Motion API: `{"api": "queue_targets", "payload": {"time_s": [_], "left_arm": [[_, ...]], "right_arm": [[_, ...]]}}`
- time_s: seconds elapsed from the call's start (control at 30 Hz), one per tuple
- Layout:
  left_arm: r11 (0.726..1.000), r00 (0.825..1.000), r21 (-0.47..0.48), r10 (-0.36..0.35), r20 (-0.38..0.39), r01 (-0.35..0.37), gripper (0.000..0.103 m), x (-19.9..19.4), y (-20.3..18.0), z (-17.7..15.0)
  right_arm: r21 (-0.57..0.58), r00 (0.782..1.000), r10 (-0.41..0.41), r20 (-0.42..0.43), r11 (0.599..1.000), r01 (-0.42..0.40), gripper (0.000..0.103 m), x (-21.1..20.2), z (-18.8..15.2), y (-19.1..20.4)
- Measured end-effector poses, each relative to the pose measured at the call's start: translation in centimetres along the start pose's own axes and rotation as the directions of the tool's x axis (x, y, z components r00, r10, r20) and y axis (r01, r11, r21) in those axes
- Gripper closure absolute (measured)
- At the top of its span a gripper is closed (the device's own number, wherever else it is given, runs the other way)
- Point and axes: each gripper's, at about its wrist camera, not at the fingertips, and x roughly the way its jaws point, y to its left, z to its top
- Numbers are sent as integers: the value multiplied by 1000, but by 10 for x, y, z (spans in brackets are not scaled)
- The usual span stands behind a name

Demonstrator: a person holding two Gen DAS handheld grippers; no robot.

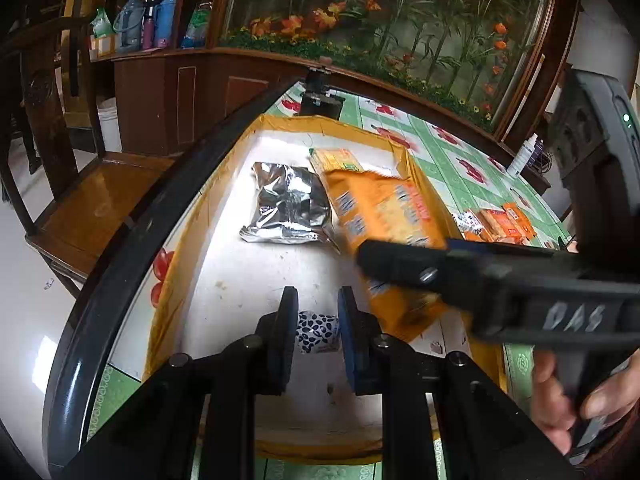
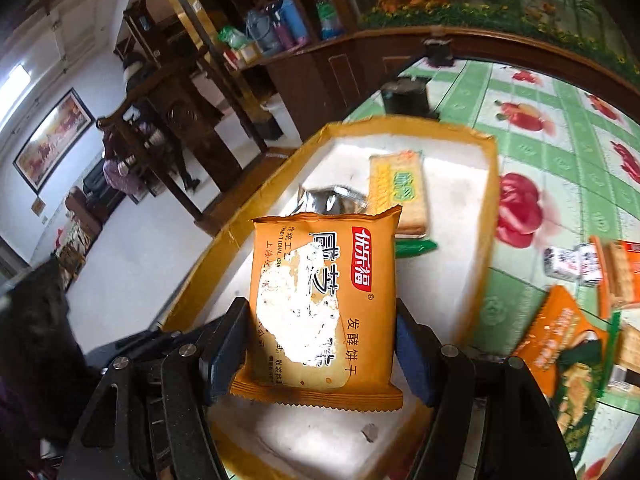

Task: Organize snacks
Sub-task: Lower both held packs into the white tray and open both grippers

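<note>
The orange cracker packet (image 1: 384, 208) is motion-blurred in the left wrist view, its print unreadable, and the right hand-held gripper (image 1: 400, 268) hides its middle. A small patterned packet (image 1: 318, 334) shows only partly between the left hand-held gripper's (image 1: 318, 316) pads. The silver pouch (image 2: 332, 200) lies mostly behind the orange packet in the right wrist view

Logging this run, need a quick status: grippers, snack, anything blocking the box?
Left gripper shut on small spotted packet. Right gripper shut on orange cracker pack, over box. Silver pouch and yellow pack already inside; floor space remains.
</note>
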Motion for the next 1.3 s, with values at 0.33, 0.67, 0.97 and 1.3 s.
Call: {"api": "queue_targets", "payload": {"time_s": [0.33, 0.67, 0.97, 1.3], "left_arm": [[998, 999, 45, 46, -18, -46, 80, 6, -8, -2], [999, 999, 29, 31, 23, -31, 46, -2, -5, -2], [1000, 999, 3, -2, 33, 2, 42, -4, -2, -3], [991, 996, -112, -63, 69, 71, 41, -11, 22, 0]], "right_arm": [[-59, 998, -55, 21, 997, 56, 29, 6, -5, 4], [-27, 997, 24, 79, 999, -22, 29, -15, -4, -1], [67, 989, 66, 135, 995, -75, 29, -49, -3, -27], [179, 971, 4, 239, 983, -48, 29, -116, -31, -99]]}}
